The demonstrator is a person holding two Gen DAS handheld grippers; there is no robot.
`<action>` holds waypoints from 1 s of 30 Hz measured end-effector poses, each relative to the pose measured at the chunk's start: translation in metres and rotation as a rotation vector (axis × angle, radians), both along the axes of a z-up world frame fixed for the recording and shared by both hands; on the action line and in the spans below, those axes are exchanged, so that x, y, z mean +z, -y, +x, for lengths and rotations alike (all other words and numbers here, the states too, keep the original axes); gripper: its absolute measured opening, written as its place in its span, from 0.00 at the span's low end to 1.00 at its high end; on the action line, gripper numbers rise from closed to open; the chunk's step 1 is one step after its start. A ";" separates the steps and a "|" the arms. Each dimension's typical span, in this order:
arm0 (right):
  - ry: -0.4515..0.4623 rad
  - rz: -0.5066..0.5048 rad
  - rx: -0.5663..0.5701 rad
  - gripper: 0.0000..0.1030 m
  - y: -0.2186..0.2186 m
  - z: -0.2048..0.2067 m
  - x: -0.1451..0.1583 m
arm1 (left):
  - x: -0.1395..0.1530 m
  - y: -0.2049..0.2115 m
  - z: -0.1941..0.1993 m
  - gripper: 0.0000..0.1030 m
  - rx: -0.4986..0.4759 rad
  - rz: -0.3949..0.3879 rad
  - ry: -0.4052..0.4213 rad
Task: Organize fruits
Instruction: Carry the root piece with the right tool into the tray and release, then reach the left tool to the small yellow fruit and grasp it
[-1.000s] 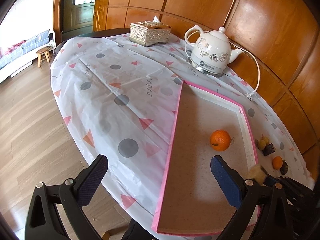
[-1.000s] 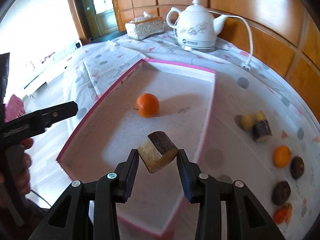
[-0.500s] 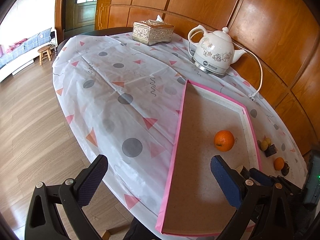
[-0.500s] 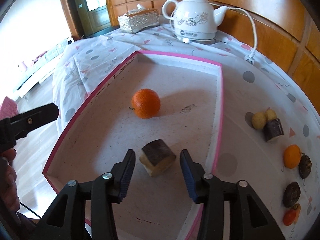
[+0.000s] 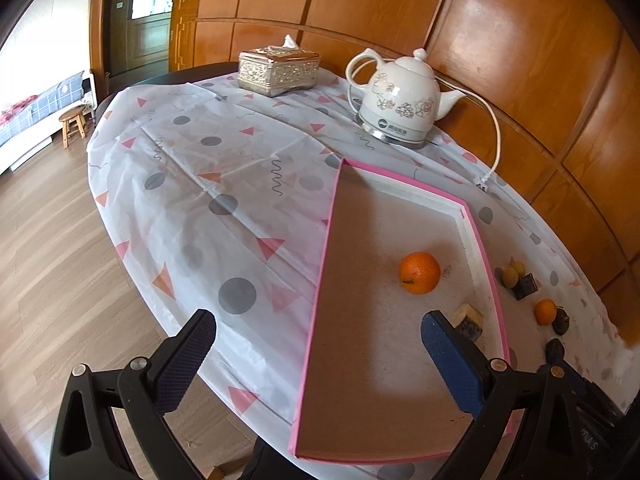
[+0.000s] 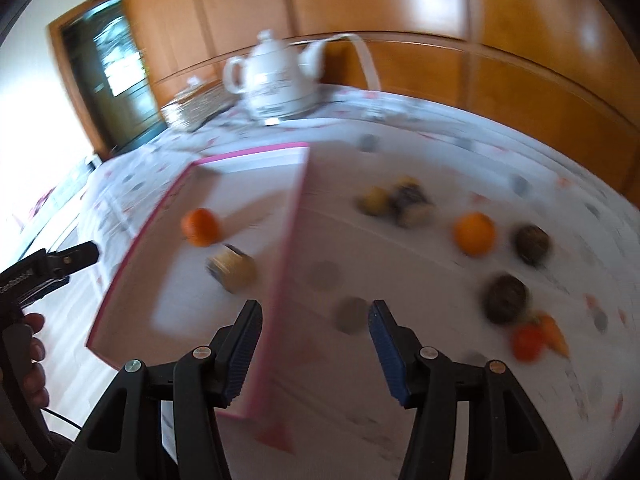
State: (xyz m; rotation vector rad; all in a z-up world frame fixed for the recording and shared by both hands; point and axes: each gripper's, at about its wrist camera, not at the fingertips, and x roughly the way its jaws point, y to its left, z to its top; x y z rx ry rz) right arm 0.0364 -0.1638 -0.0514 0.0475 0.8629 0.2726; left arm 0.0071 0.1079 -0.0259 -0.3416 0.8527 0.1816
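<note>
The right hand-held gripper (image 6: pixel 314 344) was seen empty, jaws opening, nothing between them, poised over the pink tray (image 6: pixel 294 216) rim. The left hand-held gripper (image 5: pixel 316 354) was held wide open and empty at the tray's near edge. Two fruits were already in the tray: an orange (image 5: pixel 419 273) and a cut brown-skinned piece (image 5: pixel 467 320) near the right wall. Still loose on the table (image 5: pixel 224 184) to the right: a small orange (image 6: pixel 474 234), dark round fruits (image 6: pixel 505 298), yellow ones (image 6: pixel 374 200), a red one (image 6: pixel 528 342). Risks judged: heavy blur in the right view, so a hurried approach could miss or nudge round fruit, which would likely roll off the table edge. The tray wall could be clipped by the lower jaw.
</note>
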 end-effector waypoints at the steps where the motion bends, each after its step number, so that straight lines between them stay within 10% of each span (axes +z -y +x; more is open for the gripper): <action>1: -0.004 0.007 -0.031 0.55 0.012 -0.003 -0.001 | 0.000 0.002 0.000 1.00 -0.006 0.002 -0.001; 30: -0.045 -0.065 -0.914 0.55 0.269 -0.083 -0.042 | 0.026 0.072 0.035 1.00 -0.266 0.073 0.032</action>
